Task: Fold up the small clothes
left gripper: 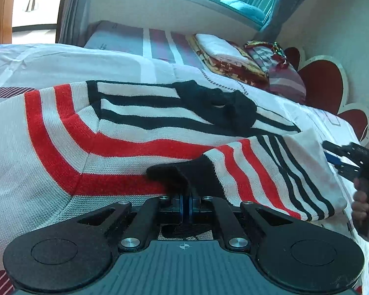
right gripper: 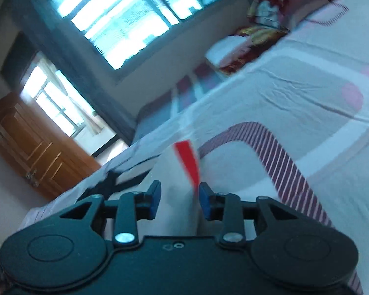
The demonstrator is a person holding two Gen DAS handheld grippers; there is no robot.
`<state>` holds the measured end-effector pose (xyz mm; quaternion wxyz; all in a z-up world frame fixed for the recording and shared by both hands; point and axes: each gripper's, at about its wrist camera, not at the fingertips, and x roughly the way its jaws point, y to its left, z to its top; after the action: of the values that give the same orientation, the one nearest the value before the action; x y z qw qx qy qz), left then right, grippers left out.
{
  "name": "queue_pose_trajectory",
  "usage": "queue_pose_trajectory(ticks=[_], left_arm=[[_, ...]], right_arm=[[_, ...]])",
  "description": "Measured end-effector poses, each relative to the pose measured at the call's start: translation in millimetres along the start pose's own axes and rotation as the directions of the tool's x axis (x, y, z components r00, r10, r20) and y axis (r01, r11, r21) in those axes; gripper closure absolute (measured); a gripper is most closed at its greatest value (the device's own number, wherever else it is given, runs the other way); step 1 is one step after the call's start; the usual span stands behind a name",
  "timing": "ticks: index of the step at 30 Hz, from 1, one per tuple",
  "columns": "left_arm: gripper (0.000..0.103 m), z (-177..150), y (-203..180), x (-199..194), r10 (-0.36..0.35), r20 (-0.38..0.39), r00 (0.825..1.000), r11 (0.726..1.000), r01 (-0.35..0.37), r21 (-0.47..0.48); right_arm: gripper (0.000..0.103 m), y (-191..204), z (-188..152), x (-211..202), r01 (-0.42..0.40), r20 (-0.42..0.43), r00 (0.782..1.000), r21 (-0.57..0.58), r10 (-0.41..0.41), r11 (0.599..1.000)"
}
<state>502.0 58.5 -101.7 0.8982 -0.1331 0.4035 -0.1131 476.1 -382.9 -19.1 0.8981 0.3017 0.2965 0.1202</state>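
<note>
A small knit sweater point(left gripper: 110, 132) with white, red and black stripes lies spread on the bed. Its black collar point(left gripper: 219, 105) is at the far middle. My left gripper point(left gripper: 186, 201) is shut on the black cuff point(left gripper: 182, 174) of a striped sleeve point(left gripper: 270, 172) that is folded over the body. My right gripper point(right gripper: 177, 198) is open and tilted, with a white and red edge of the sweater point(right gripper: 182, 169) between its blue pads point(right gripper: 205, 202). The right gripper also shows at the right edge of the left wrist view point(left gripper: 332, 156), beside the sleeve.
The bed has a white patterned sheet point(right gripper: 295, 93). Folded blankets point(left gripper: 223, 54) and pillows point(left gripper: 283, 73) lie at the far end by a red heart-shaped headboard point(left gripper: 322, 83). A window point(right gripper: 120, 17) and a wooden door point(right gripper: 32, 142) are beyond the bed.
</note>
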Motion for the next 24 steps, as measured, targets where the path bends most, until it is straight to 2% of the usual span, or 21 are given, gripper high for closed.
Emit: queue_pose_trajectory(ticks=[2, 3, 4, 5, 7, 9, 10, 13, 14, 15, 17, 21, 23, 24], left_arm=[[0.099, -2, 0, -4, -0.006, 0.02, 1.0, 1.0, 0.006, -0.002], [0.099, -4, 1, -6, -0.006, 0.033, 0.999, 1.0, 0.006, -0.011], [0.099, -6, 3, -9, -0.006, 0.045, 0.999, 1.0, 0.007, -0.021], [0.099, -8, 4, -10, 0.01, 0.047, 0.999, 1.0, -0.009, -0.027], [0.099, -12, 4, -6, 0.025, 0.046, 0.999, 0.999, -0.023, -0.03], [0.099, -10, 3, -7, 0.028, 0.04, 0.999, 0.999, -0.027, -0.028], [0.099, -10, 3, -7, 0.027, 0.037, 0.999, 0.999, -0.026, -0.019], [0.096, -10, 7, -16, 0.023, 0.032, 0.999, 1.0, -0.023, -0.004], [0.092, -11, 8, -26, 0.049, 0.059, 0.997, 0.999, -0.049, 0.004], [0.091, -10, 7, -34, 0.081, 0.088, 0.993, 0.996, -0.083, 0.016], [0.091, -5, -2, -42, 0.1, 0.14, 0.985, 0.993, -0.108, 0.049], [0.091, 10, -48, -29, 0.087, 0.199, 0.976, 0.977, -0.122, 0.172], [0.088, 12, -64, -11, 0.06, 0.159, 0.985, 0.975, -0.093, 0.203], [0.088, 11, -67, 6, 0.072, 0.094, 0.993, 0.974, -0.09, 0.21]], right_arm=[[0.067, -6, 7, 10, -0.005, -0.008, 1.0, 0.035, 0.006, 0.999], [0.07, -7, 10, 14, -0.014, -0.015, 1.0, 0.05, 0.015, 0.999], [0.092, -7, 12, 18, -0.03, -0.034, 0.999, 0.053, 0.032, 0.998], [0.094, -4, 13, 19, -0.034, -0.055, 0.998, 0.019, 0.035, 0.999], [0.094, 12, 13, 16, -0.018, -0.039, 0.999, -0.096, 0.014, 0.995], [0.094, 14, 6, 27, 0.087, -0.065, 0.993, -0.177, -0.1, 0.98], [0.096, 9, 4, 32, 0.101, -0.071, 0.991, -0.175, -0.115, 0.979], [0.09, 14, 3, 28, 0.113, -0.063, 0.99, -0.206, -0.129, 0.972], [0.081, 18, 2, 26, 0.119, -0.059, 0.989, -0.219, -0.135, 0.968], [0.078, 21, 4, 20, 0.131, -0.038, 0.989, -0.225, -0.143, 0.966], [0.08, 27, 8, 5, 0.13, 0.025, 0.992, -0.246, -0.127, 0.96], [0.086, 41, 16, 12, 0.133, 0.031, 0.991, -0.32, -0.13, 0.938], [0.087, 48, 14, 27, 0.146, 0.012, 0.988, -0.354, -0.151, 0.924], [0.087, 49, 11, 38, 0.179, -0.018, 0.98, -0.37, -0.2, 0.912]])
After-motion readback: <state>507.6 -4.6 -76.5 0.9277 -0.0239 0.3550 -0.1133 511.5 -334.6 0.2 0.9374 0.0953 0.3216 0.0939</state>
